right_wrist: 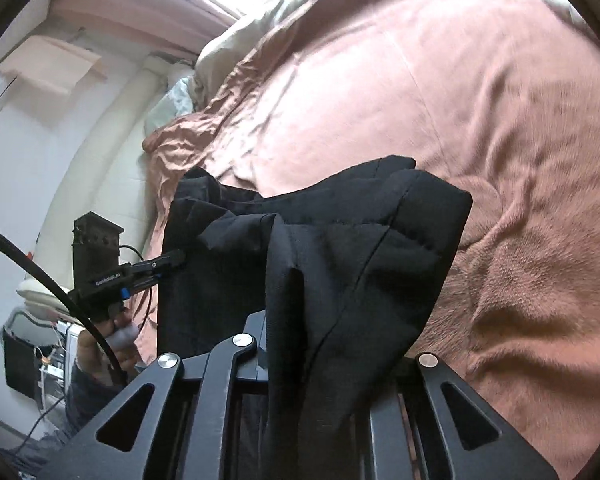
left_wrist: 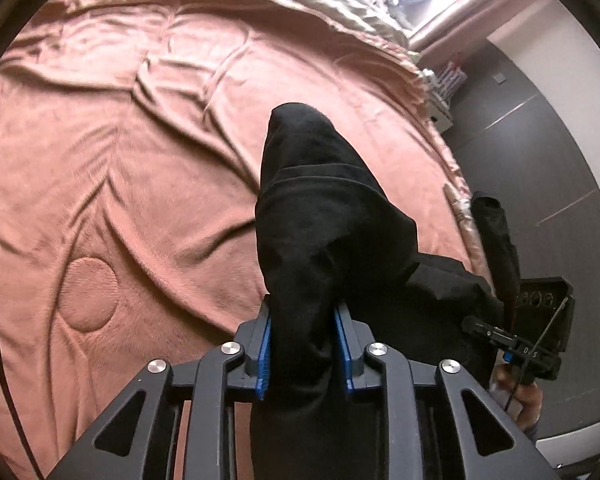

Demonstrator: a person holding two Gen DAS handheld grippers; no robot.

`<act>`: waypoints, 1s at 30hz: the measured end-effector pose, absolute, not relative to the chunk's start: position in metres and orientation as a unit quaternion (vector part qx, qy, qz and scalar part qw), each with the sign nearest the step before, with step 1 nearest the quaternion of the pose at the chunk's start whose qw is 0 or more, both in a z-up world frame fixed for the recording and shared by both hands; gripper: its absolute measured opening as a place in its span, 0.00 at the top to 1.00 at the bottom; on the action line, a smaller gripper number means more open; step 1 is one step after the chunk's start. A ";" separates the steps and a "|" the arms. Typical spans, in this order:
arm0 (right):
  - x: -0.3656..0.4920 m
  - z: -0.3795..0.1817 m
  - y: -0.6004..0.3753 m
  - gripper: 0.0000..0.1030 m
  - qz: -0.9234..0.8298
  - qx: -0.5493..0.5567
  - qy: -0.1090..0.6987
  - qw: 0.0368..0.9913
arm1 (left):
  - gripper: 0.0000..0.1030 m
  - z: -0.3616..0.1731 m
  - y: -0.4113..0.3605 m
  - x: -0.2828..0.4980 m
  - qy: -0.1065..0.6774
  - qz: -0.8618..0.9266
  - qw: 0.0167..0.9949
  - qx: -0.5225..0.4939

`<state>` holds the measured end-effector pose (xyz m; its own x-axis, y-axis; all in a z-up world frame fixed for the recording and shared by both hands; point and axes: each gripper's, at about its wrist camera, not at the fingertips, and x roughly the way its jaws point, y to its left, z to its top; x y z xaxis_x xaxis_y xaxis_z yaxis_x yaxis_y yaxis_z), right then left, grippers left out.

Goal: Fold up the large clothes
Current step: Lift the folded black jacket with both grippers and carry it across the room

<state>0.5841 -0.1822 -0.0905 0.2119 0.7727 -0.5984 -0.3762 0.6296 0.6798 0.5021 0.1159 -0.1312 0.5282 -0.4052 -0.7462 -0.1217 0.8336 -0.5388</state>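
Note:
A large black garment (left_wrist: 320,216) hangs above a pink bedspread (left_wrist: 120,160), held up at two places. In the left wrist view my left gripper (left_wrist: 304,332) is shut on a thick bunch of it, and the blue pads (left_wrist: 265,344) press on the cloth from both sides. In the right wrist view the black garment (right_wrist: 340,248) drapes over my right gripper (right_wrist: 300,344) and hides its fingertips; the cloth comes straight out of the jaws. The right gripper (left_wrist: 496,332) also shows at the bed's edge, and the left gripper (right_wrist: 172,260) shows biting the garment's far side.
The pink bedspread (right_wrist: 460,100) is wrinkled and covers the bed. A beige duvet (right_wrist: 236,44) lies bunched at the head end. Dark floor (left_wrist: 540,160) runs beside the bed. A hand (right_wrist: 100,344) holds the left gripper, with cables and boxes behind it.

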 end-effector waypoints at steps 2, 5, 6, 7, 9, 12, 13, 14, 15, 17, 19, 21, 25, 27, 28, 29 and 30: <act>0.573 -0.082 -0.182 0.91 0.384 0.197 0.487 0.759 | 0.75 -0.113 0.114 0.489 0.464 -0.091 0.838 -0.272; 0.550 -0.064 -0.185 0.91 0.390 0.193 0.467 0.770 | 0.77 -0.086 0.106 0.471 0.445 -0.101 0.848 -0.271; 0.543 -0.060 -0.189 0.91 0.391 0.192 0.462 0.772 | 0.77 -0.078 0.102 0.466 0.440 -0.104 0.851 -0.269; 0.536 -0.055 -0.189 0.91 0.393 0.191 0.456 0.775 | 0.77 -0.071 0.100 0.460 0.434 -0.106 0.854 -0.268; 0.518 -0.042 -0.193 0.91 0.396 0.189 0.442 0.782 | 0.78 -0.050 0.089 0.444 0.418 -0.114 0.861 -0.264; 0.490 -0.029 -0.207 0.92 0.402 0.185 0.420 0.792 | 0.78 -0.026 0.076 0.421 0.396 -0.130 0.871 -0.258; 0.479 -0.024 -0.210 0.92 0.404 0.185 0.411 0.796 | 0.78 -0.020 0.073 0.417 0.391 -0.135 0.874 -0.256; 0.472 -0.022 -0.211 0.92 0.406 0.185 0.404 0.799 | 0.79 -0.016 0.071 0.414 0.387 -0.137 0.875 -0.255; 0.461 -0.019 -0.216 0.92 0.408 0.186 0.395 0.802 | 0.80 -0.009 0.066 0.405 0.380 -0.141 0.878 -0.253; 0.447 -0.016 -0.224 0.92 0.409 0.188 0.382 0.807 | 0.80 0.002 0.057 0.393 0.372 -0.146 0.881 -0.253; 0.431 -0.013 -0.236 0.92 0.409 0.191 0.367 0.813 | 0.81 0.010 0.048 0.383 0.364 -0.153 0.884 -0.251; 0.418 -0.008 -0.242 0.92 0.408 0.191 0.351 0.821 | 0.81 0.024 0.034 0.373 0.354 -0.163 0.887 -0.246; 0.395 0.005 -0.267 0.92 0.404 0.189 0.318 0.837 | 0.81 0.048 0.007 0.362 0.336 -0.185 0.893 -0.235; 0.387 0.009 -0.278 0.92 0.398 0.185 0.302 0.846 | 0.81 0.060 -0.008 0.361 0.329 -0.195 0.896 -0.227; 0.382 0.013 -0.287 0.92 0.394 0.184 0.293 0.851 | 0.81 0.063 -0.013 0.361 0.327 -0.199 0.896 -0.225; 0.376 0.017 -0.296 0.92 0.391 0.182 0.287 0.856 | 0.81 0.071 -0.025 0.362 0.322 -0.207 0.897 -0.221; 0.371 0.021 -0.307 0.92 0.386 0.179 0.279 0.861 | 0.81 0.077 -0.034 0.362 0.319 -0.212 0.898 -0.218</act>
